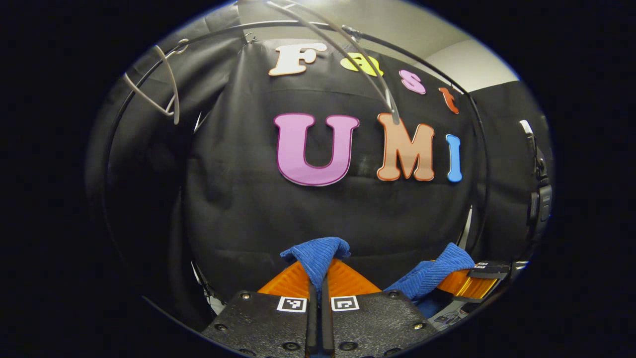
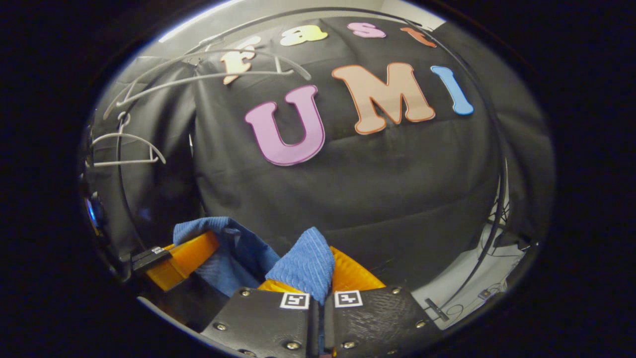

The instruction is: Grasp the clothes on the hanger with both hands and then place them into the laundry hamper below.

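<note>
**Blue cloth pinched by both grippers, below the rail**

Blue ribbed cloth [image 1: 318, 256] sits clamped between the left gripper's [image 1: 318, 271] fingers, which are nearly closed on a fold that bunches up over their tips. In the left gripper view, the right gripper [image 1: 469, 279] shows just beside the cloth's far end, its fingers holding a second fold.

Right gripper view: the right gripper [image 2: 318, 278] has its fingers pressed narrow on a raised fold of the cloth [image 2: 304, 263]; the cloth sags between this fold and the left gripper [image 2: 181, 258], which grips the other end.

Above the cloth, well apart, pale hangers [image 2: 124, 146] hang bare on a dark curved rail [image 1: 412, 52]. Black cloth wall [image 1: 323, 209] stands behind the cloth.
</note>
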### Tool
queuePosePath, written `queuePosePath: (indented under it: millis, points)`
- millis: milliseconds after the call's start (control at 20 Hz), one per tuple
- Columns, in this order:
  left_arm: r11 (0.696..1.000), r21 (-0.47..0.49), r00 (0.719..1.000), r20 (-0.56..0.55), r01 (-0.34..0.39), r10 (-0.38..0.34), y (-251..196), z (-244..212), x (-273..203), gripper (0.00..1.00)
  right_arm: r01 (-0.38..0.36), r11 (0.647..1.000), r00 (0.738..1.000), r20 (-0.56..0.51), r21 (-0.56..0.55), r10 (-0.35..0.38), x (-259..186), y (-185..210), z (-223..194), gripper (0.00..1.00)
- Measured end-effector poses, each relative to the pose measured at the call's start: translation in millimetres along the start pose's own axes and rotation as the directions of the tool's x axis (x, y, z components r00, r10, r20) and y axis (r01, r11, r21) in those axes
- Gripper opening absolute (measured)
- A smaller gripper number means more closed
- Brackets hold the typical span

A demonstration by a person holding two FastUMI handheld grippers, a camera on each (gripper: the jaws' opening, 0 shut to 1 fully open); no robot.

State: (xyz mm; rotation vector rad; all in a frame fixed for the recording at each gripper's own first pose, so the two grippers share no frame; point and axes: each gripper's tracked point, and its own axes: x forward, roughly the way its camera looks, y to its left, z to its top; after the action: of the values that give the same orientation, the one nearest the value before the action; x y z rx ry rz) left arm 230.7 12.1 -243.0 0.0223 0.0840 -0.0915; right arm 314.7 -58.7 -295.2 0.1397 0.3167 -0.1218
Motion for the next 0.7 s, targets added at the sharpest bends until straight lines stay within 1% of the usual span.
queuePosePath:
  millis: [150, 200, 250, 300, 400, 450, 550, 700]
  points:
    - [0.999, 0.031, 0.999, -0.033, 0.011, -0.01, -4.0, -35.7, 1.9, 0.04, 0.034, 0.999, 0.998, -0.054, -0.038, -0.036, 7.3, -16.4, -39.9, 0.05]
    - [0.999, 0.045, 0.999, -0.045, 0.008, -0.006, -3.0, -46.5, 2.1, 0.04, 0.04, 0.998, 0.996, -0.074, -0.055, -0.044, 10.0, -19.3, -52.4, 0.1]
    - [0.999, 0.049, 0.998, -0.062, 0.011, -0.008, -2.5, -58.9, 3.4, 0.04, 0.047, 0.996, 0.994, -0.095, -0.075, -0.054, 12.0, -23.2, -64.0, 0.1]
    - [0.999, 0.048, 0.997, -0.082, 0.014, -0.01, -1.8, -71.0, 4.2, 0.04, 0.065, 0.993, 0.991, -0.111, -0.1, -0.076, 13.4, -27.9, -77.2, 0.05]
    - [0.999, 0.038, 0.992, -0.122, 0.021, -0.016, -2.4, -91.8, 5.4, 0.04, 0.085, 0.986, 0.985, -0.136, -0.141, -0.104, 15.1, -33.6, -96.9, 0.05]
    - [0.999, 0.037, 0.989, -0.148, 0.021, -0.015, -1.3, -102.2, 5.0, 0.07, 0.088, 0.984, 0.982, -0.15, -0.155, -0.111, 15.9, -35.7, -107.0, 0.05]
    - [0.999, 0.04, 0.981, -0.191, 0.022, -0.014, -1.5, -123.6, 5.2, 0.07, 0.094, 0.98, 0.976, -0.18, -0.174, -0.125, 20.4, -42.0, -128.0, 0.05]
    - [0.999, 0.046, 0.964, -0.267, 0.027, -0.013, 1.4, -158.6, 4.6, 0.07, 0.121, 0.978, 0.96, -0.232, -0.168, -0.158, 27.5, -55.3, -159.0, 0.05]
